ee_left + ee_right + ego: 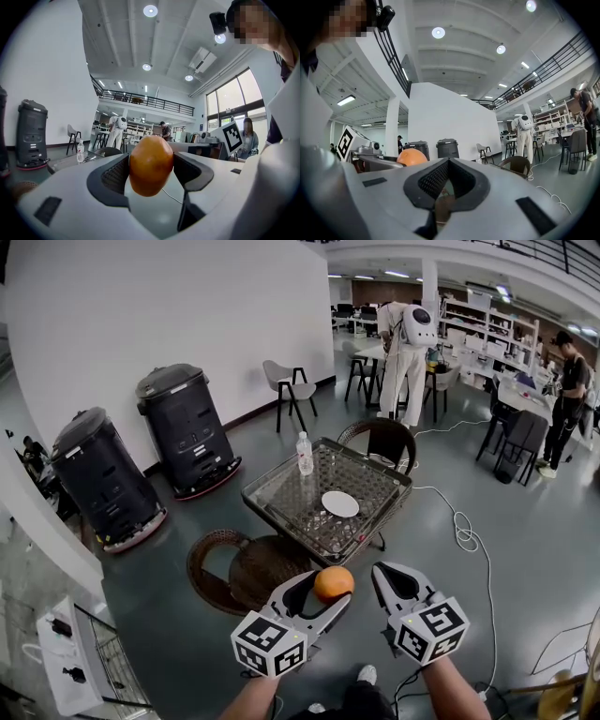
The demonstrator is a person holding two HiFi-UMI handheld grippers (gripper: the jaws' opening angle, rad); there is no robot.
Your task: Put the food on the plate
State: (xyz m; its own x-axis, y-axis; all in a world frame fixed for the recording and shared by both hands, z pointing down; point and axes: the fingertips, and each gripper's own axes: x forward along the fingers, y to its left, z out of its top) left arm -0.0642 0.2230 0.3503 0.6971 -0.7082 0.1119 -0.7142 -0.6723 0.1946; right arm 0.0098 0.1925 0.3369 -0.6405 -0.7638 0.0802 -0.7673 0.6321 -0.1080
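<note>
Left gripper: fingers closed on the orange, pressing it from both sides. Right gripper: fingers shut together, nothing between them. The orange was held in the air above a wicker chair, well apart from the white plate. The plate lay on the glass worktop, with a water bottle standing upright near it.

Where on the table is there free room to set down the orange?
The plate is empty, so the orange can go there. Bare glass lies between plate and bottle, and from the plate to the table left rim. Narrowest: the strip between plate and right rim.
</note>
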